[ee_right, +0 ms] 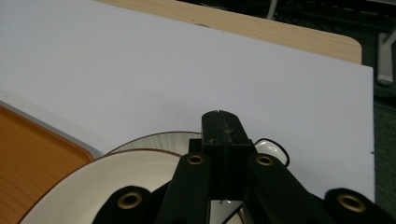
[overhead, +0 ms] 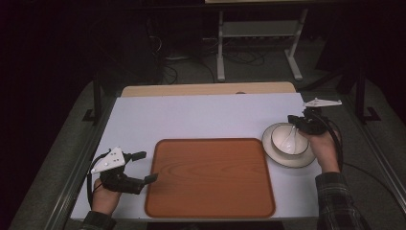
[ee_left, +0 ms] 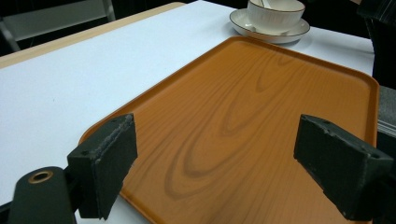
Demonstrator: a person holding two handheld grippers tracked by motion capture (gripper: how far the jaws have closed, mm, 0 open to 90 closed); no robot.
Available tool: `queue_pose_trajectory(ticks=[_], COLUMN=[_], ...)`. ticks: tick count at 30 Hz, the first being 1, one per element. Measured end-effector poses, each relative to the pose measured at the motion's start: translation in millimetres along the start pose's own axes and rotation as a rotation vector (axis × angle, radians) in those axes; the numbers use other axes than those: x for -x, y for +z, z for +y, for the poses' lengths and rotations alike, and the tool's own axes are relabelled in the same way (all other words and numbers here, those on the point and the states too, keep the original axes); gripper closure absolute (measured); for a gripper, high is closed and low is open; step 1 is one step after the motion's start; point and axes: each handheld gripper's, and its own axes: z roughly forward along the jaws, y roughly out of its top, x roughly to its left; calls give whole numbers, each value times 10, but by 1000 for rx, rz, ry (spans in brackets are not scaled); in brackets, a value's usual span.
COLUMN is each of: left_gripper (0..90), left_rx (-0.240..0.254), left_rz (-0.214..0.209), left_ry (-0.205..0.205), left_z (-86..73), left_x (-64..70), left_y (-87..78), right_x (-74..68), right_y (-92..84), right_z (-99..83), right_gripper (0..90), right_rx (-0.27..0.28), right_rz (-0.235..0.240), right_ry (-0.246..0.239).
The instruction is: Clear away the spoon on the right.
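Observation:
An orange wood-grain tray [overhead: 210, 177] [ee_left: 233, 116] lies at the table's front centre. Right of it a white bowl [overhead: 280, 136] [ee_left: 273, 11] stands on a white saucer [overhead: 275, 155] [ee_left: 243, 21]. A white spoon [overhead: 288, 140] rests inside the bowl. My right gripper [overhead: 293, 120] [ee_right: 225, 126] hangs over the bowl's far rim with its jaws pressed together, apparently on the spoon's handle, whose white tip [ee_right: 272, 149] pokes out beside them. My left gripper [overhead: 148, 166] [ee_left: 215, 163] stands open at the tray's left edge, holding nothing.
The white table top [overhead: 206, 117] stretches bare behind the tray, with a wooden strip [overhead: 206, 89] along its far edge. A metal stand [overhead: 258, 33] is on the floor beyond. The tray's corner [ee_right: 28, 158] sits left of the saucer.

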Motion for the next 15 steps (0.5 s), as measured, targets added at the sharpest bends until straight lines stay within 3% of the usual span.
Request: queue_pose_trajectory(ticks=[15], left_gripper=[127], left_rx=[4], left_rz=[1], left_ry=[-2], left_z=[1], left_x=[3], left_y=[-2], right_x=[83], right_y=[-87], right_z=[-58], right_gripper=[896], right_rx=[-24], right_rz=[-43], right_ry=[10])
